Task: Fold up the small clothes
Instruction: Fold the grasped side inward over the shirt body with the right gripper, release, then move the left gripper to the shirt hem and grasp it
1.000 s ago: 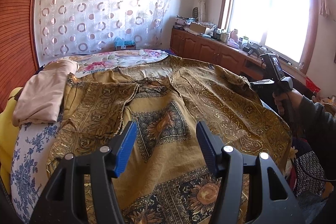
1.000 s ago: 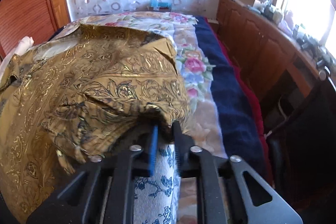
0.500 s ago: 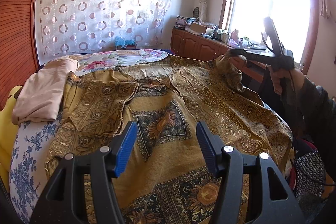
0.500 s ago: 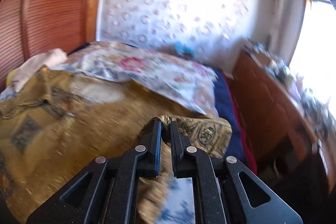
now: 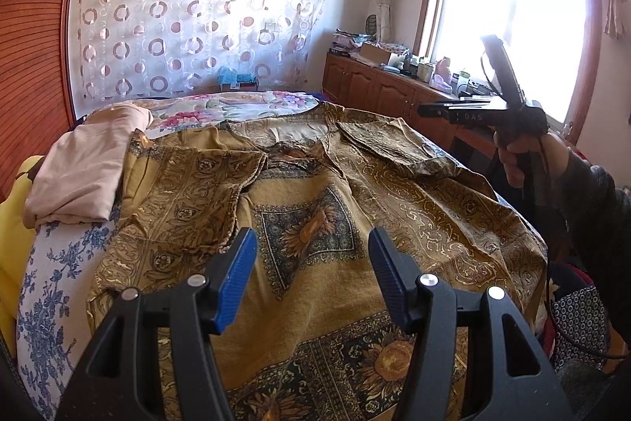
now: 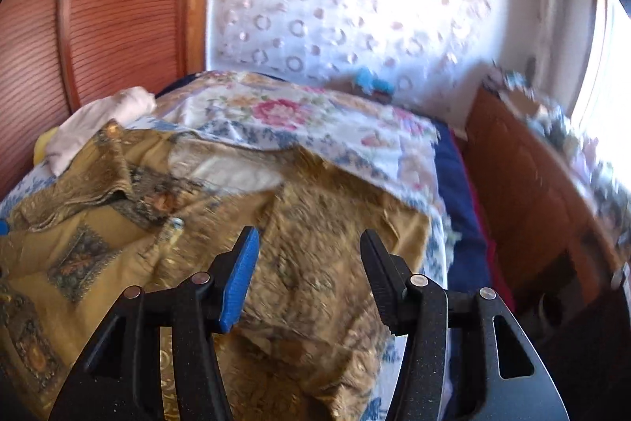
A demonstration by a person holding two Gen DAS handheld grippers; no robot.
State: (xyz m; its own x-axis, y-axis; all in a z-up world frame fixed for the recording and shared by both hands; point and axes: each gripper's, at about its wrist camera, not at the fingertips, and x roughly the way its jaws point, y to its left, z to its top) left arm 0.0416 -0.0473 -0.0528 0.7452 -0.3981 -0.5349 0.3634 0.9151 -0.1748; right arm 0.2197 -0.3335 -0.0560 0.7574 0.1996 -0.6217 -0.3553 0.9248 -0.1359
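Opening above the gold shirt [image 6: 323, 263], right gripper [image 6: 307, 263] grips nothing — left gripper [image 5: 311, 275] spread, empty.

Both grippers: matte black plastic frames w/ silver screw heads, triangular cutouts. Left gripper [image 5: 311, 275] and right gripper [image 6: 305, 275] have ribbed fingers [image 5: 236, 279], blue pad one side. Right hand [image 5: 516, 160]: dark grey sleeve [image 5: 591, 208], black cable.

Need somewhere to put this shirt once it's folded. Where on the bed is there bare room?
The free patch is the floral quilt beyond the gold shirt's collar, short of the curtain. A thin strip of blue-flowered sheet is bare beside the shirt, below the pink cloth. Elsewhere the shirt covers the bed, and the cabinet top is cluttered.
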